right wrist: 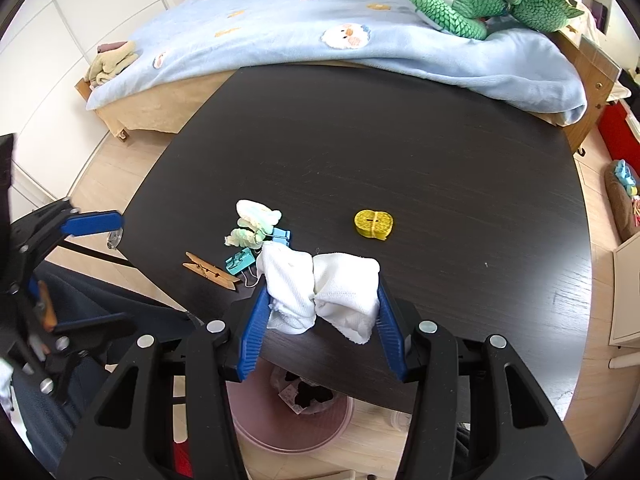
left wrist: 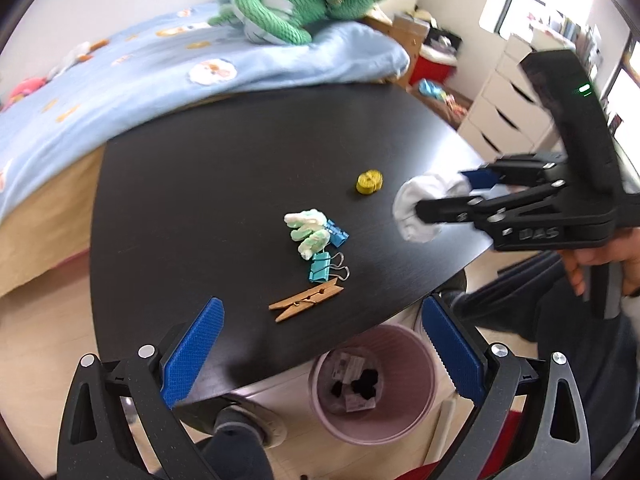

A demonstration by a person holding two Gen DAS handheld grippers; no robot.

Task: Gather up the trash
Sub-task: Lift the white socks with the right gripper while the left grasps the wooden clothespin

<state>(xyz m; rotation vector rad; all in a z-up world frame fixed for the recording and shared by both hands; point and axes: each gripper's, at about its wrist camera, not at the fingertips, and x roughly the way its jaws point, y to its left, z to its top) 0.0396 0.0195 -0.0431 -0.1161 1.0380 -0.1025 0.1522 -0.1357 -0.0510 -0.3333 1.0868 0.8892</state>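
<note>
Right tongs [right wrist: 318, 300] pinch a white tissue wad [right wrist: 320, 288] above the counter's [right wrist: 400, 140] near edge, over the bin [right wrist: 292, 420]. Left tongs [left wrist: 320, 360] hang wide, empty. Tissue looks soft, light; grip its bunched middle.

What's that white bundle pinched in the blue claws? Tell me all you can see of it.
The white wad looks like soft crumpled cloth or tissue, with a ribbed weave and a stitched hem. The right gripper squeezes it in the middle between blue fingers, so it bulges into two lobes. It hangs over the near edge of the dark table, with the pink bin on the floor below.
</note>
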